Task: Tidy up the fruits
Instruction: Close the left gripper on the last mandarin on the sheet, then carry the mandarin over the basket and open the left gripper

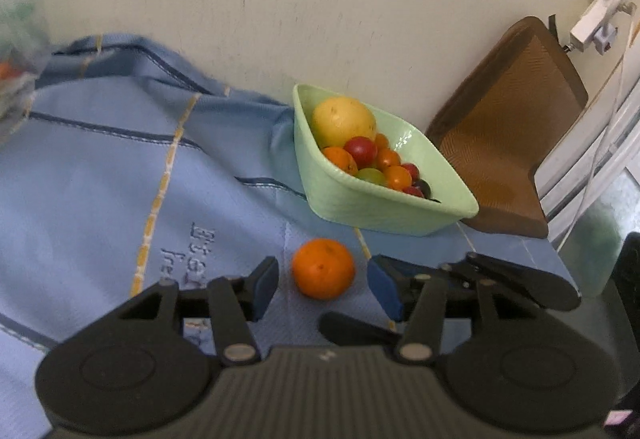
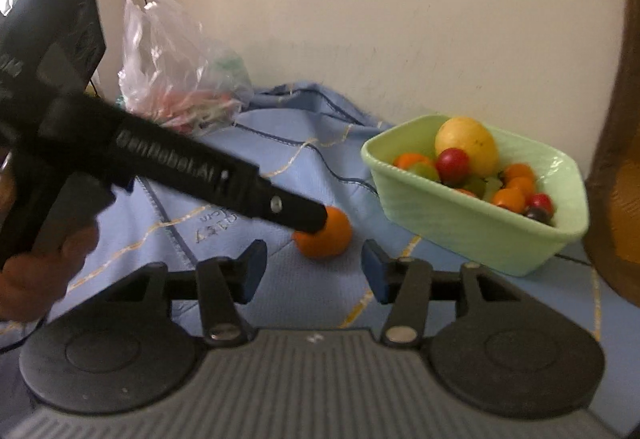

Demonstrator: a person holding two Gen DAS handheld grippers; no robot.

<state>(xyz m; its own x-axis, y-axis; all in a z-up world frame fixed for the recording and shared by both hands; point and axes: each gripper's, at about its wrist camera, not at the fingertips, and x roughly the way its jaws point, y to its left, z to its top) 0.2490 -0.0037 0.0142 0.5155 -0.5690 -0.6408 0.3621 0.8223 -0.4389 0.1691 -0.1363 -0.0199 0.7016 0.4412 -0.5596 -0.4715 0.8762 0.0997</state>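
Note:
One orange (image 1: 323,267) lies on the blue cloth (image 1: 100,179), just ahead of my left gripper (image 1: 325,289) and in line with the gap between its blue pads. That gripper is open and neither pad touches the fruit. In the right wrist view, one black finger (image 2: 296,213) of the left gripper crosses in front of the same orange (image 2: 334,237) and hides part of it. My right gripper (image 2: 314,273) is open and empty, a little short of the orange. A pale green bowl (image 1: 384,209) behind it holds a yellow fruit (image 1: 343,121), red ones, small oranges and grapes.
A clear plastic bag (image 2: 172,79) with produce inside sits at the back left against the wall. A brown ribbed board (image 1: 504,131) leans against the wall right of the bowl (image 2: 460,235). A person's hand (image 2: 28,287) holds the left gripper's grip.

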